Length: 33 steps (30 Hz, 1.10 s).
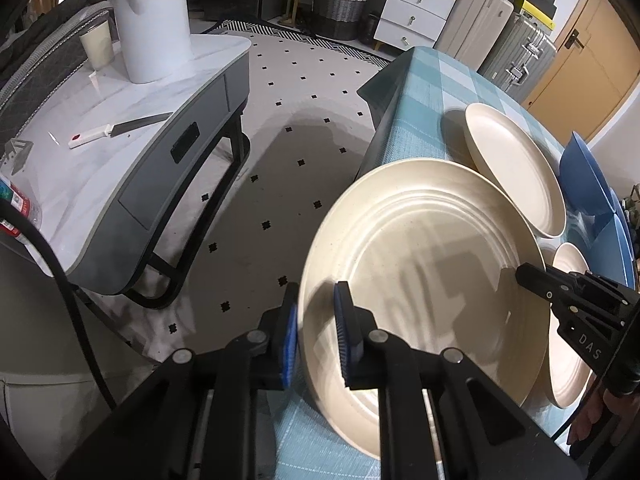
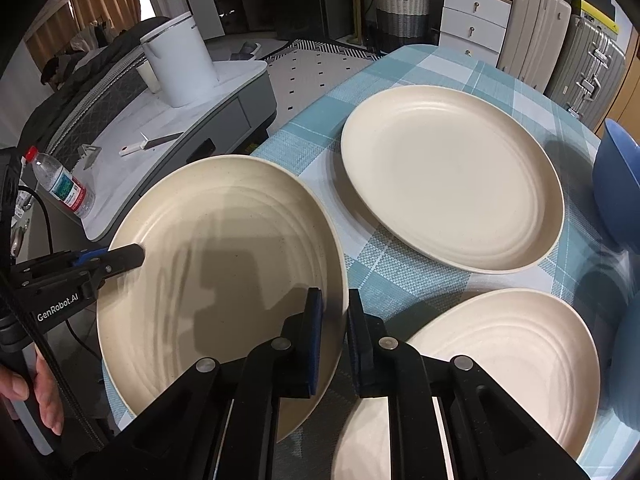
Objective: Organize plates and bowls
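You had both grippers, left and right, pinching opposite rims of one plate. Two plates lay ahead, unstacked (blue bowls too).

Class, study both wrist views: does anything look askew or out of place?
Yes. The near cream plate is tilted, overhanging the table edge, with the left gripper and right gripper straddling opposite rims. The other plates lie flat.

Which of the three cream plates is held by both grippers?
The tilted plate at the table's near-left edge: the left gripper and right gripper straddle opposite rims. The far plate and the near-right plate lie flat, untouched.
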{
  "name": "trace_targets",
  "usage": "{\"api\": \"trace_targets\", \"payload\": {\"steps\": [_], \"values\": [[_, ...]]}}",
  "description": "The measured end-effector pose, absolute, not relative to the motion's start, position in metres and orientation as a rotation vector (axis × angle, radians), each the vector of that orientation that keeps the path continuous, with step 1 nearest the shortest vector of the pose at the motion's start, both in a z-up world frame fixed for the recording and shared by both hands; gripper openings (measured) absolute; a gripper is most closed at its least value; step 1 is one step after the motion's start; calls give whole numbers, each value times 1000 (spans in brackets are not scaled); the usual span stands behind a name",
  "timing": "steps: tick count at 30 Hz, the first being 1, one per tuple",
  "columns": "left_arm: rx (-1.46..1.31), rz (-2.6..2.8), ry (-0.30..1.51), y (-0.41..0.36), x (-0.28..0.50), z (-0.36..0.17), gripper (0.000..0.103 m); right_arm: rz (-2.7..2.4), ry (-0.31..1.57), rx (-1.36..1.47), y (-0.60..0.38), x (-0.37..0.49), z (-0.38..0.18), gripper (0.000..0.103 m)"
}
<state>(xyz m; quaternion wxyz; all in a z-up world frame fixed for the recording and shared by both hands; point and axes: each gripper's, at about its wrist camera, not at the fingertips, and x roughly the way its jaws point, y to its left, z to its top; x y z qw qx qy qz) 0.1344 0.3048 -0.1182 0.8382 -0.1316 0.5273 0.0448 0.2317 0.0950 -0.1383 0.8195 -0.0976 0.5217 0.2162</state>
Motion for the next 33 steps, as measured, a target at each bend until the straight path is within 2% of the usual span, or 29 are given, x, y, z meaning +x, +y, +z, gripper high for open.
{"api": "trace_targets", "payload": {"steps": [19, 33], "values": [[-239, 106, 1103, 293, 128, -89, 15, 455, 1084, -183, 87, 224, -106, 10], [-125, 12, 1097, 217, 132, -69, 14, 355, 1071, -91, 10, 196, -87, 10]]}}
